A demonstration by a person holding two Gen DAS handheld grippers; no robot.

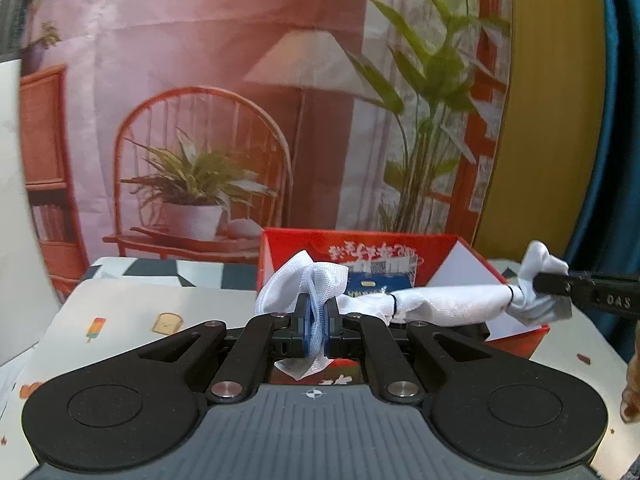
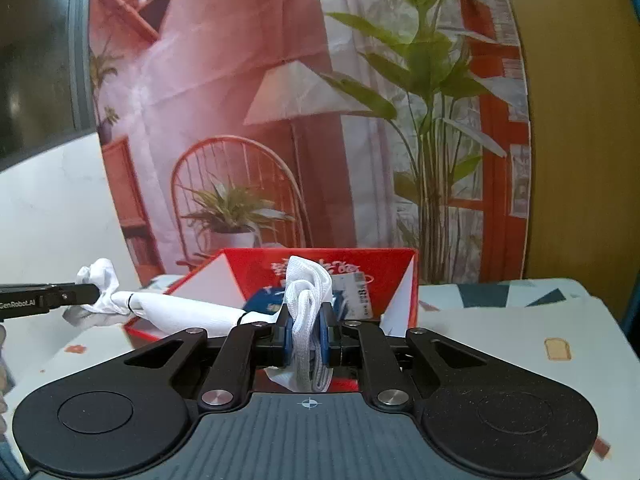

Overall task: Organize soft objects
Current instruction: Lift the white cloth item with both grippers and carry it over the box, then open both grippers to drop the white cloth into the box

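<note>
Left wrist view: the left gripper (image 1: pixel 318 322) is clamped on one bunched end of a white cloth (image 1: pixel 436 302), its blue pads (image 1: pixel 307 326) pressed tight against the fabric. The cloth is rolled into a long bundle, tied by thin black bands, and stretches rightward above an open red box (image 1: pixel 360 256). At its far end the right gripper (image 1: pixel 540 282) enters from the right edge and pinches the other bunched end. The box stands on a table (image 1: pixel 132 312) covered by a pale mat printed with an ice lolly and toast. Inside the box a blue packet (image 1: pixel 380 284) shows behind the cloth. A printed backdrop (image 1: pixel 224 100) with a chair, lamp and plants hangs behind the table.

Right wrist view: the right gripper (image 2: pixel 308 332) is closed on a folded wad of the cloth (image 2: pixel 188 312), which fills the gap between its pads and hides part of the box (image 2: pixel 320 264) beyond. The bundle runs leftward over the box's near left corner to the left gripper (image 2: pixel 94 292), coming in from the left edge and gripping the knotted end. The table (image 2: pixel 500 332) lies bare to the right, and the backdrop (image 2: pixel 280 100) fills the space behind.
</note>
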